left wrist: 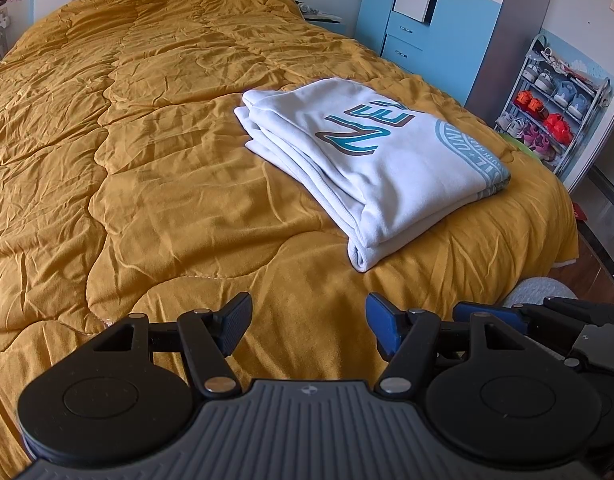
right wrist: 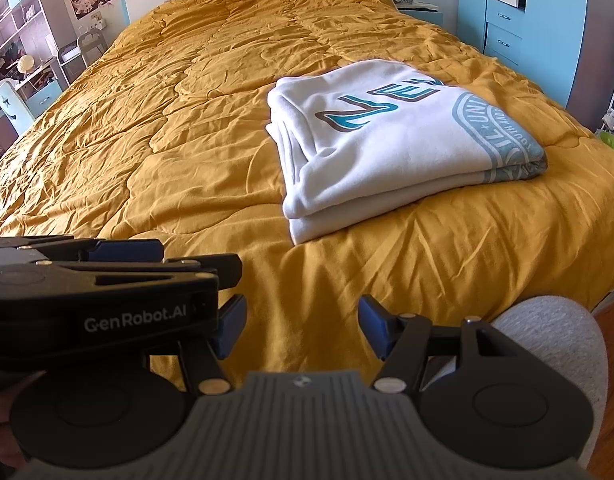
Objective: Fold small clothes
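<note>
1. Our left gripper (left wrist: 309, 326) hangs open and empty over the quilt (left wrist: 147, 184).
2. Our right gripper (right wrist: 301, 330) is likewise open, empty.
3. The folded shirt (left wrist: 371, 160) lies on the quilt, ahead of both.

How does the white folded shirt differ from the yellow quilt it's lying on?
The shirt is white with teal lettering and a round stamp; the quilt is plain mustard yellow. The shirt is folded into a compact layered stack, while the quilt is spread flat across the whole bed. The shirt's top is smooth; the quilt is crinkled and stitched in panels. Both are soft fabric, and neither gripper touches them.
</note>
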